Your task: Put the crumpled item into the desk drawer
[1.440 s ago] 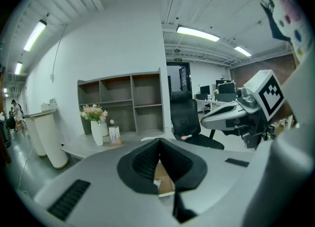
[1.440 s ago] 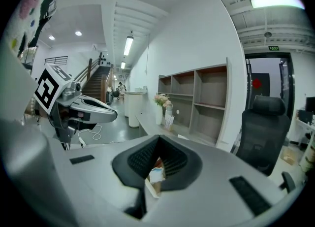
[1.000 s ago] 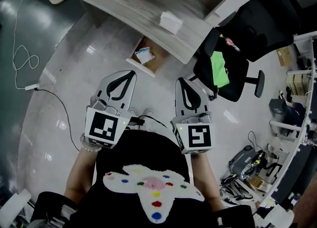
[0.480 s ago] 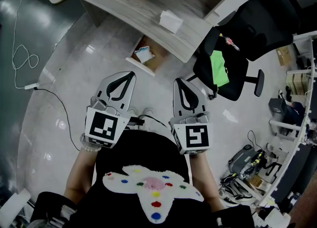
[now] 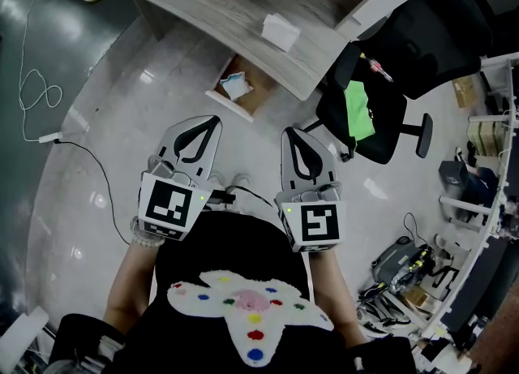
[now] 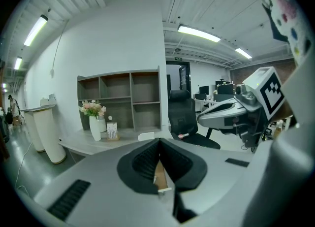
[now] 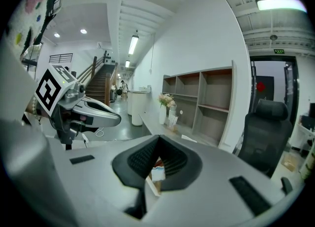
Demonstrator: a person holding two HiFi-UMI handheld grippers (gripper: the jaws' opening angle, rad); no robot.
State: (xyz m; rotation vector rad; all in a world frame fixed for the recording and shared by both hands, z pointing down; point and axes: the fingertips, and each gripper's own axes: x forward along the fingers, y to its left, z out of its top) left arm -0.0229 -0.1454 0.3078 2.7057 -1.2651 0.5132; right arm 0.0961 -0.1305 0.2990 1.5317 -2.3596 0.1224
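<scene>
Grey left tool (image 5: pixel 212 121) — jaws together, empty | right tool (image 5: pixel 290 131) — likewise | both near-level, abreast

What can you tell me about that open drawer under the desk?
The drawer is a shallow box, brown and wood-like inside, with a pale front edge. It stands pulled out from beneath the grey wood-grain desk, above the glossy floor. A crumpled item, whitish with a touch of blue, lies inside towards one end, leaving the rest of the bottom bare. Nothing else touches the drawer. No handle can be made out.
</scene>
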